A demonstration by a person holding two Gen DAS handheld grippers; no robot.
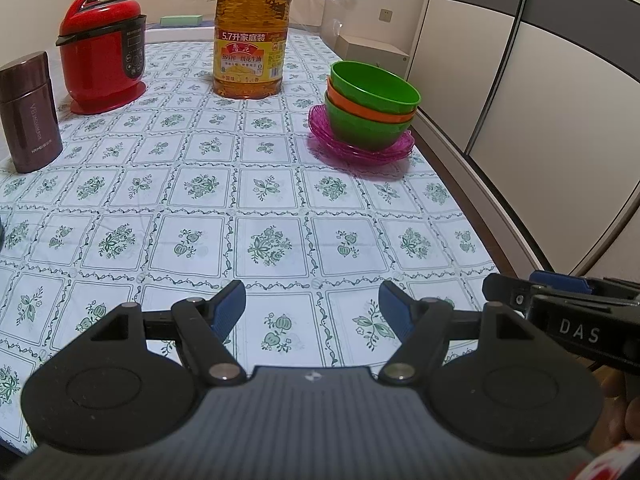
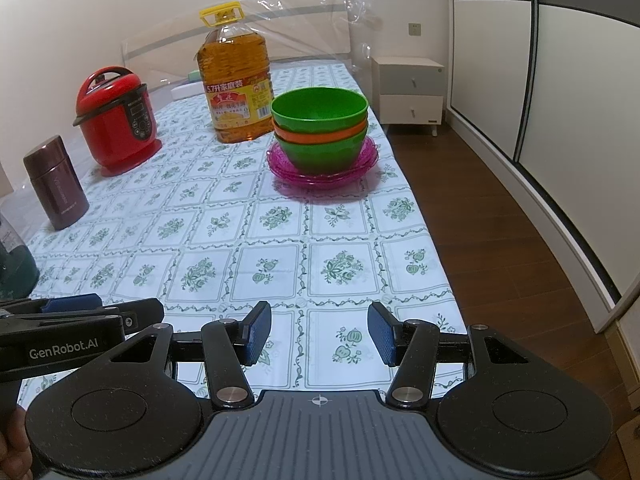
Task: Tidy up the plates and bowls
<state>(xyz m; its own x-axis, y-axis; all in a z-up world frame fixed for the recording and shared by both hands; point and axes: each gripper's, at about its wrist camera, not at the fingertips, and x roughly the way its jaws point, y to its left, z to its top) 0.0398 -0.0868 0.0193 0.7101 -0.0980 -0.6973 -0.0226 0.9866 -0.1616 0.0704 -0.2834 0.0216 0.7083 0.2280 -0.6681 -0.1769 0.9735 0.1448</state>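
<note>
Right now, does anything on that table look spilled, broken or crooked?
Nothing is spilled or broken. The bowl stack, green, orange, green, leans slightly on the pink plates, which sit close to the table edge. The oil bottle, red cooker and flask stand upright.

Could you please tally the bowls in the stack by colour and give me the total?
Green bowls: 2
Orange bowl: 1
Total: 3, nested on the pink plates
</note>
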